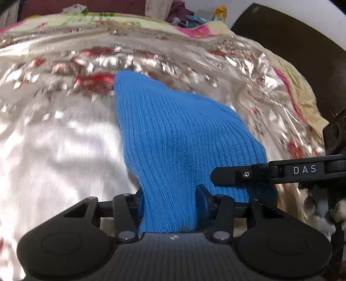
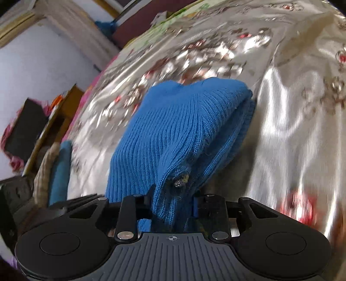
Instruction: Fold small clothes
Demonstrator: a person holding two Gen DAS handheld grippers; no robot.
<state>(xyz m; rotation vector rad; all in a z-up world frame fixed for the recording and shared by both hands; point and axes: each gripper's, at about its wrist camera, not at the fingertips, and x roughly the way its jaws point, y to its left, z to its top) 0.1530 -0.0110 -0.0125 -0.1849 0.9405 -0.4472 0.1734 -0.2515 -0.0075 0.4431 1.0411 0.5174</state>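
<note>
Between the pads of the left gripper (image 1: 170, 205), at 6 o'clock in the left wrist view, a bunched end of the blue knit (image 1: 173, 134) is clamped. From there the knit is stretched toward 12 o'clock over the shiny cover (image 1: 64, 138), where it ends in a blunt point. At 3 o'clock a black finger of the right gripper (image 1: 237, 175), marked DAS, is laid against the knit's right edge. Beyond the cover, at 12 o'clock, a heap of clothes (image 1: 183, 13) is seen, and a dark board (image 1: 292, 43) at 2 o'clock.

Seen from the right wrist, another gathered part of the knit (image 2: 177, 121) is pinched by the right gripper (image 2: 172, 207) at 6 o'clock, with its 2 fingers closed on the fabric. The knit is doubled over, with 2 layers shown at its 2 o'clock edge, and a small dark tuft (image 2: 180, 180) is caught on a fold near the grip. Much of the cover (image 2: 292, 129) behind is blocked by the raised fabric, and its pattern is blurred. At 9 o'clock a beige and a teal item (image 2: 60, 170) are stacked beside the cover, and a wooden box (image 2: 58, 121) stands behind them.
</note>
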